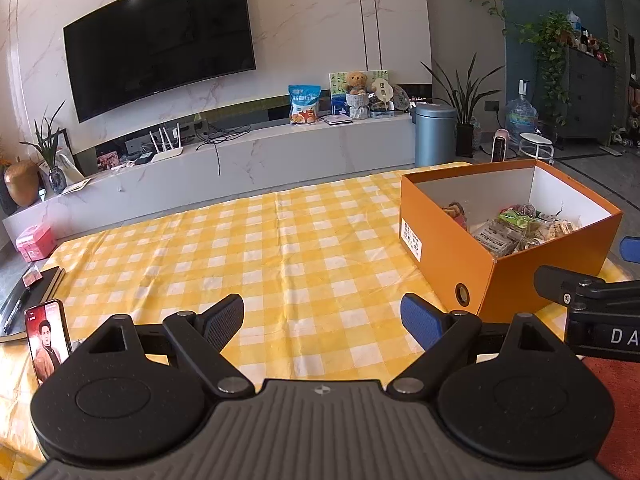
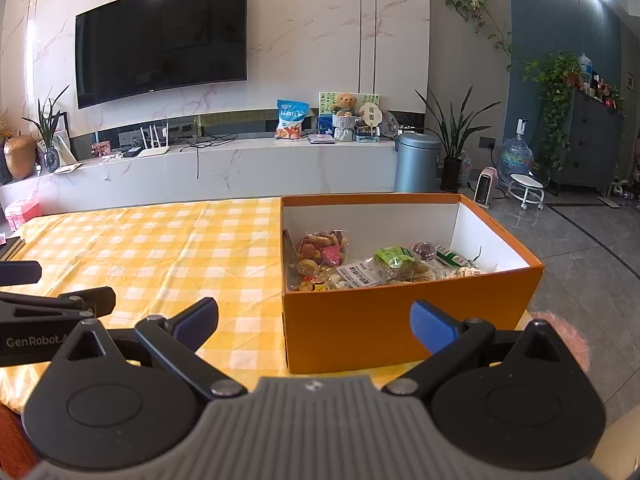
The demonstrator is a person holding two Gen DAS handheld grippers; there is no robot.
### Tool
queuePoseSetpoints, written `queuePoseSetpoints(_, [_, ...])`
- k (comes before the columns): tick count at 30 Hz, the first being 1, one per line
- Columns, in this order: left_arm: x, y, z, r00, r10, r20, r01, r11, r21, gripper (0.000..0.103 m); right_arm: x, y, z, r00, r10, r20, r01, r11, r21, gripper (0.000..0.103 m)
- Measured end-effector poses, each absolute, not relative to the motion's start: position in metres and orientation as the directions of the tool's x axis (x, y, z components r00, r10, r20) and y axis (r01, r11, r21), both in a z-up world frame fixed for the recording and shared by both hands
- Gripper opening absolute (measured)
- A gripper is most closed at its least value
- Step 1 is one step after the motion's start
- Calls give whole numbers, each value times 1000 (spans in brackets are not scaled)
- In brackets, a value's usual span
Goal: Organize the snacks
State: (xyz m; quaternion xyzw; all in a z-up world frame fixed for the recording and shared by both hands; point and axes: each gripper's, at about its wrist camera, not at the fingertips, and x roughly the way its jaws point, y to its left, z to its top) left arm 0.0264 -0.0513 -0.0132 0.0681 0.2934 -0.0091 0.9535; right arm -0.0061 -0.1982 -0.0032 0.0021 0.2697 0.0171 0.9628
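Both grippers, left [image 1: 322, 322] and right [image 2: 314, 326], hang apart and empty. Snacks [image 2: 360, 266] fill the box [image 2: 360, 320] at the table's right edge. Sorting looks finished; next likely withdrawal.

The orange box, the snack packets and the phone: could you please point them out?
orange box [image 2: 360, 320]: right wrist view, near wall.
snack packets [image 2: 362, 274]: right wrist view, white-labelled packet.
phone [image 1: 46, 338]: left wrist view, screen.

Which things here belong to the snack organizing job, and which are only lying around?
Belong to the job:
orange box
snack packets inside it
left tongs, open
right tongs, open

Only lying around:
phone
notebook
pink box
blue snack bag on the TV bench
teddy bear
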Motion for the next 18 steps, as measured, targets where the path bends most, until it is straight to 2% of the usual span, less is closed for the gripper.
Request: queuePoseSetpoints(18, [25,-56,-12,821,26,-570,65,988,138,103,-6,-199,-5,852,29,-523,-24,1000,16,100])
